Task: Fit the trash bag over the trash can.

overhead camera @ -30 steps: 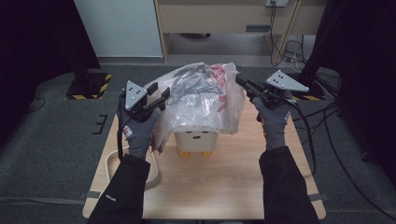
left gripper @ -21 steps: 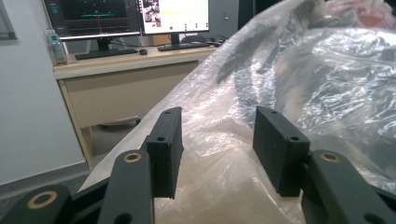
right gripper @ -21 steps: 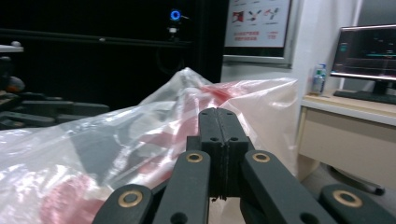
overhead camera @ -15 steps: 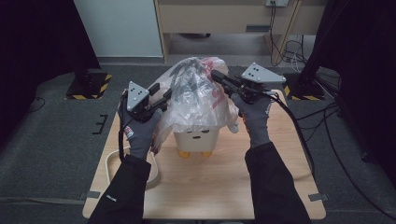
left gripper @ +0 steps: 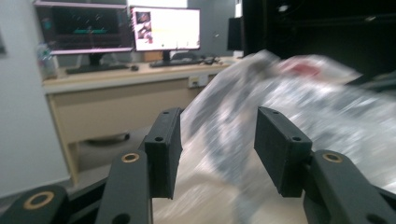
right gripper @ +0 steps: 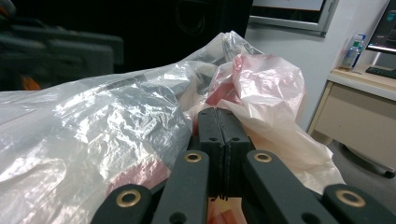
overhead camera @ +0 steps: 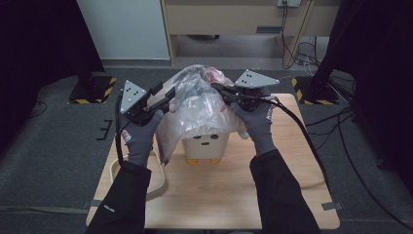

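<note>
A crumpled clear plastic bag (overhead camera: 199, 105) with red print is draped over a small cream bin (overhead camera: 207, 144) that has a face and yellow feet and stands on the wooden table (overhead camera: 219, 195). My left gripper (overhead camera: 165, 97) is at the bag's left side with its jaws apart. In the left gripper view the blurred bag (left gripper: 327, 107) lies just beyond the open left gripper (left gripper: 215, 140). My right gripper (overhead camera: 217, 88) points in at the bag's upper right. In the right gripper view the right gripper (right gripper: 223, 126) has its pads pressed together, and the bag (right gripper: 116, 116) lies right behind them.
A wooden desk (overhead camera: 229, 19) and a white cabinet (overhead camera: 122, 29) stand behind the table. Black-and-yellow stand bases (overhead camera: 92, 90) sit on the grey floor at both sides. Cables (overhead camera: 302, 131) trail across the table's right edge. Monitors (left gripper: 163, 28) are on a desk in the left gripper view.
My right gripper has moved left from beside the bag to its upper right side, with its jaws staying together. The bag has bunched up a little. The left hand has held its place.
</note>
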Demonstrator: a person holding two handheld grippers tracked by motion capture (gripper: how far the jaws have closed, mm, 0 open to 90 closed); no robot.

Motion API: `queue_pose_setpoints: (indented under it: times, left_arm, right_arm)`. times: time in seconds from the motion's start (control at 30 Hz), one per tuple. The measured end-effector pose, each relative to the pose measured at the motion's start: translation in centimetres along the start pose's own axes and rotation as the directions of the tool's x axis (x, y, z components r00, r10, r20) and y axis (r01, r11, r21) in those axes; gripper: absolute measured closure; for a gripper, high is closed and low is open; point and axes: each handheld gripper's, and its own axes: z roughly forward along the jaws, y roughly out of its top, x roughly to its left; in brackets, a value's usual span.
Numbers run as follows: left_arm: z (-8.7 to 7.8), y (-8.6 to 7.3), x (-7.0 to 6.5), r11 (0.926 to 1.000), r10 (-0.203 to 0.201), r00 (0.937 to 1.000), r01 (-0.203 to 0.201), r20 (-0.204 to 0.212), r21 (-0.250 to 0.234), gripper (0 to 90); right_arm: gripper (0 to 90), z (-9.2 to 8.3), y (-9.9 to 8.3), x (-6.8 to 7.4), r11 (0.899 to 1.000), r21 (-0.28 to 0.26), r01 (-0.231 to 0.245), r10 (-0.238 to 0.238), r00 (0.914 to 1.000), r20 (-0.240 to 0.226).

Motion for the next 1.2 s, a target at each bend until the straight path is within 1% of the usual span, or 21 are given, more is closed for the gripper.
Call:
queue_pose_setpoints:
  times: [0.1,0.2,0.33,0.43,0.5,0.57,0.63,0.7,0.73,0.8,0.9,0.97,1.07,1.13,1.17,1.2]
  left_arm:
    - [0.1,1.0,-1.4,0.9996,0.028,0.9988,-0.027,0.040,-0.012,49.3]
    - [0.6,1.3,-2.7,0.9993,0.033,0.9969,-0.032,0.072,-0.022,48.0]
    - [1.4,1.1,-3.8,0.9990,0.044,0.9951,-0.043,0.089,-0.008,46.3]
    - [1.8,0.8,-4.3,0.9975,0.066,0.9945,-0.068,0.081,0.018,45.0]
    - [2.0,0.6,-4.5,0.9955,0.083,0.9945,-0.085,0.064,0.041,44.7]
    - [2.0,0.4,-4.5,0.9944,0.086,0.9949,-0.089,0.052,0.057,45.0]
    - [1.9,0.3,-4.3,0.9926,0.095,0.9949,-0.097,0.034,0.073,45.1]
    - [1.9,0.2,-4.1,0.9905,0.104,0.9945,-0.105,0.016,0.089,45.3]
    - [1.9,0.2,-4.0,0.9900,0.104,0.9945,-0.104,0.008,0.095,45.5]
    - [1.9,0.1,-3.7,0.9899,0.098,0.9951,-0.098,-0.002,0.102,45.7]
    - [1.9,-0.2,-3.4,0.9884,0.099,0.9950,-0.096,-0.016,0.118,46.0]
    - [2.0,-0.4,-3.3,0.9861,0.105,0.9940,-0.100,-0.029,0.132,46.5]
    - [2.1,-0.7,-3.2,0.9848,0.098,0.9945,-0.091,-0.038,0.148,46.9]
    - [2.1,-0.8,-3.0,0.9833,0.107,0.9930,-0.098,-0.050,0.153,47.1]
    - [2.1,-0.8,-2.9,0.9825,0.111,0.9921,-0.100,-0.058,0.157,47.2]
    - [2.1,-0.9,-2.8,0.9823,0.106,0.9925,-0.095,-0.062,0.161,47.3]
  right_arm:
    - [88.8,0.1,0.0,0.1,1.000,-0.001,-0.002,0.002,1.0000,0.007]
    - [88.2,0.1,0.0,0.2,1.000,-0.005,-0.003,0.003,0.9999,0.012]
    - [87.5,0.0,0.0,0.2,1.000,-0.003,-0.005,0.005,0.9999,0.010]
    - [85.5,0.0,0.0,0.2,1.000,0.003,-0.010,0.010,0.9999,-0.005]
    - [84.8,-0.1,0.0,0.2,1.000,0.012,-0.016,0.016,0.9998,-0.012]
    - [83.0,-0.2,0.0,0.1,1.000,0.020,-0.022,0.022,0.9995,-0.022]
    - [78.8,-0.2,0.1,0.1,0.999,0.026,-0.035,0.036,0.9988,-0.034]
    - [69.8,-0.4,0.2,0.0,0.999,0.031,-0.043,0.044,0.9984,-0.035]
    - [67.8,-0.6,0.3,0.0,0.999,0.030,-0.044,0.045,0.9984,-0.036]
    - [60.3,-1.0,0.5,-0.1,0.999,0.020,-0.039,0.040,0.9988,-0.029]
    - [54.0,-1.9,0.9,-0.5,0.999,0.001,-0.034,0.034,0.9993,-0.017]
    - [48.4,-2.5,1.2,-0.7,0.999,-0.012,-0.042,0.042,0.9990,-0.017]
    - [47.8,-3.3,1.5,-0.8,0.999,-0.030,-0.031,0.031,0.9994,-0.018]
    - [48.2,-3.9,1.5,-1.0,0.997,-0.058,-0.044,0.043,0.9990,-0.014]
    - [48.1,-4.2,1.3,-1.3,0.997,-0.066,-0.045,0.045,0.9990,-0.002]
    - [47.8,-4.5,1.1,-1.5,0.996,-0.068,-0.051,0.051,0.9986,0.011]
